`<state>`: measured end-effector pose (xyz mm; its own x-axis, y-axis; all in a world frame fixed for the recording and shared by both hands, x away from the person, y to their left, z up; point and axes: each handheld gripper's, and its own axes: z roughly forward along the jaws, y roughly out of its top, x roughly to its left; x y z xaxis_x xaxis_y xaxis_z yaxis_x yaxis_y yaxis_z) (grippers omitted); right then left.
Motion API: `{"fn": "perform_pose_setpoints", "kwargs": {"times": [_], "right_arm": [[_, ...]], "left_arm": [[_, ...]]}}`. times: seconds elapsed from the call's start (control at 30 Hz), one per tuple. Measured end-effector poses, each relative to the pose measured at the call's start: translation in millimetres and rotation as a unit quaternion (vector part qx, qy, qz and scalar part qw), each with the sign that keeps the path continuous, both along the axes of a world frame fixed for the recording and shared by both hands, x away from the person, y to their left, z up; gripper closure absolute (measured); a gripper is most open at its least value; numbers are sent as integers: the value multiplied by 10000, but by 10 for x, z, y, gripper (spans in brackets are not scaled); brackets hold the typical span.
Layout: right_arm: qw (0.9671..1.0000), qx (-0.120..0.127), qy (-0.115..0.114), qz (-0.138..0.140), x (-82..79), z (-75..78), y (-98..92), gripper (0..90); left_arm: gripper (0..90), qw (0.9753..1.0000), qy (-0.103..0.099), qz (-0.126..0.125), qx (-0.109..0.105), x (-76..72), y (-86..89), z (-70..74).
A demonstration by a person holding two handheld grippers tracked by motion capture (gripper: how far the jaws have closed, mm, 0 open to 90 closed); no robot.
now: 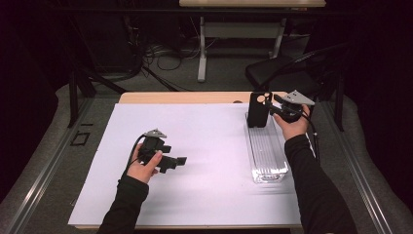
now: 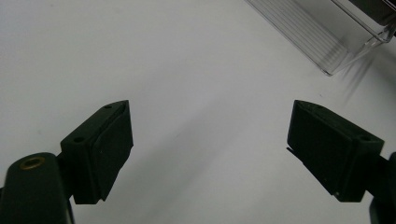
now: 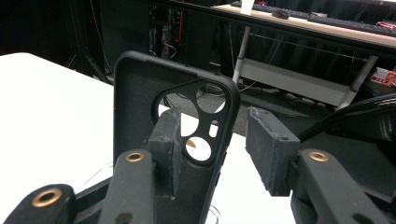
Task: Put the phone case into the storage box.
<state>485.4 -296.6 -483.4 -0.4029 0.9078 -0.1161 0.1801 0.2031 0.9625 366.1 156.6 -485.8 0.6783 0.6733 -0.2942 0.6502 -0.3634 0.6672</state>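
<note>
On the white table (image 1: 204, 146), the phone case (image 1: 258, 109) stands at two o'clock in the clear rack (image 1: 267, 156); the right gripper (image 1: 278, 108), jaws apart around its edge, could tip it; the left gripper (image 1: 181, 161) idles, released.

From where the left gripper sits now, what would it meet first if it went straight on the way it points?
The left gripper, jaws open and holding nothing, aims down across the white table sheet. It would probably meet that bare sheet first; the clear ribbed tray lies farther off to one side, though depth is unclear.
</note>
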Motion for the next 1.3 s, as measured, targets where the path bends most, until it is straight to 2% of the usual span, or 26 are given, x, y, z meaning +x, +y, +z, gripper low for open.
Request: {"fn": "perform_pose_setpoints", "kwargs": {"times": [0.3, 0.57, 0.7, 0.77, 0.93, 1.03, 1.1, 1.3], "right_arm": [[10000, -60, 14, -39, -30, 31, 3, 531], [9998, -152, 81, 49, -105, 88, 30, 531], [9994, -139, 314, 68, -164, 130, 72, 561], [9993, -191, 316, 68, -199, 150, 100, 572], [9976, -61, 604, 322, -289, 198, 177, 565], [9971, -12, 608, 463, -339, 201, 210, 558], [9955, -157, 770, 521, -371, 205, 243, 564], [9937, -285, 771, 765, -537, 227, 372, 567]], "left_arm": [[145, 10000, 3, -2, 0, 1, 3, 0], [144, 10000, 6, -10, 1, 2, 11, 1], [145, 10000, -20, 15, -27, 2, 19, 7], [145, 10000, -34, 26, -33, 2, 24, 12], [145, 10000, -38, 9, -29, -2, 21, 16], [145, 10000, -45, -10, -29, -7, 21, 22], [145, 10000, -58, 4, -54, -11, 20, 27], [146, 9999, -63, 9, -91, -15, 36, 41]]}}
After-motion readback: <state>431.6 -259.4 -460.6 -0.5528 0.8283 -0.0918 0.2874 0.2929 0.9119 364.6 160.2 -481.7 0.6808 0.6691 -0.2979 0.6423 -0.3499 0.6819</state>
